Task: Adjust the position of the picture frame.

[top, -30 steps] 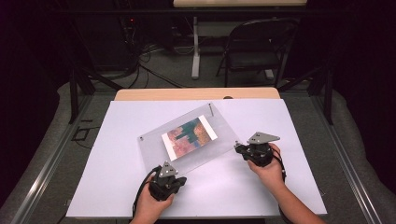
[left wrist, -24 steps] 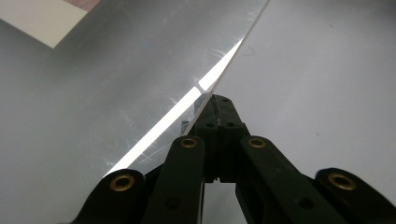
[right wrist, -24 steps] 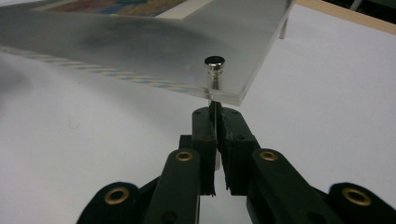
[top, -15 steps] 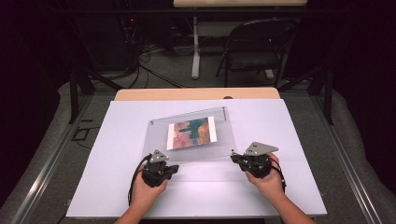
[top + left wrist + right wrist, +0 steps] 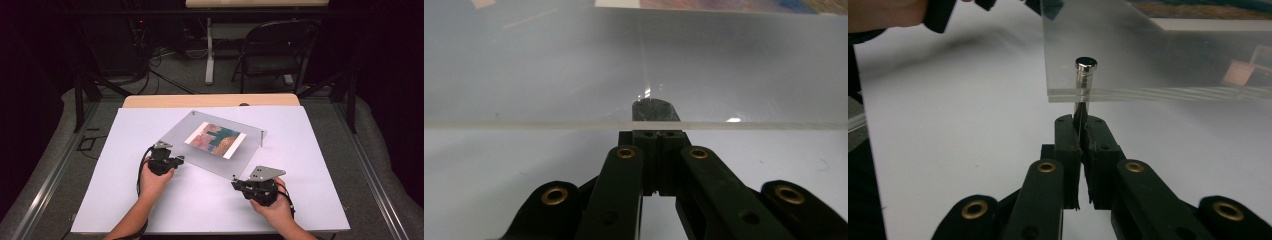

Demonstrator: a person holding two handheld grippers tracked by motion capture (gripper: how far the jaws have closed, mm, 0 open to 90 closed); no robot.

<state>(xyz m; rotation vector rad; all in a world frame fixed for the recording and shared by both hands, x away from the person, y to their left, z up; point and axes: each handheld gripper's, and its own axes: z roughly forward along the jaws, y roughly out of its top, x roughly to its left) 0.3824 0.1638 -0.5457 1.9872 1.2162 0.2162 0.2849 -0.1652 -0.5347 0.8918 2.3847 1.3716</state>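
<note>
A clear acrylic picture frame (image 5: 200, 150) with a colourful print (image 5: 216, 138) lies skewed on the white table (image 5: 125, 200), raised on small metal posts. My left gripper (image 5: 180, 159) is shut, and its tips reach just under the frame's near-left edge (image 5: 574, 123); through the plate I see the left gripper's tips (image 5: 652, 111). My right gripper (image 5: 235, 185) is shut too, with its tips up against the foot of the metal post (image 5: 1086, 70) at the frame's nearest corner. Up close, the right gripper (image 5: 1081, 122) has its jaws together with nothing clearly pinched.
The table's wooden far edge (image 5: 210, 100) lies beyond the white sheet. A folding chair (image 5: 272, 55), a table leg (image 5: 210, 50) and cables stand on the dark floor behind. White surface shows to the left, right and front of the frame.
The frame has turned clockwise on the table. My left gripper moved away from the person along with it, and my right gripper came nearer and leftward. Both stayed shut.
</note>
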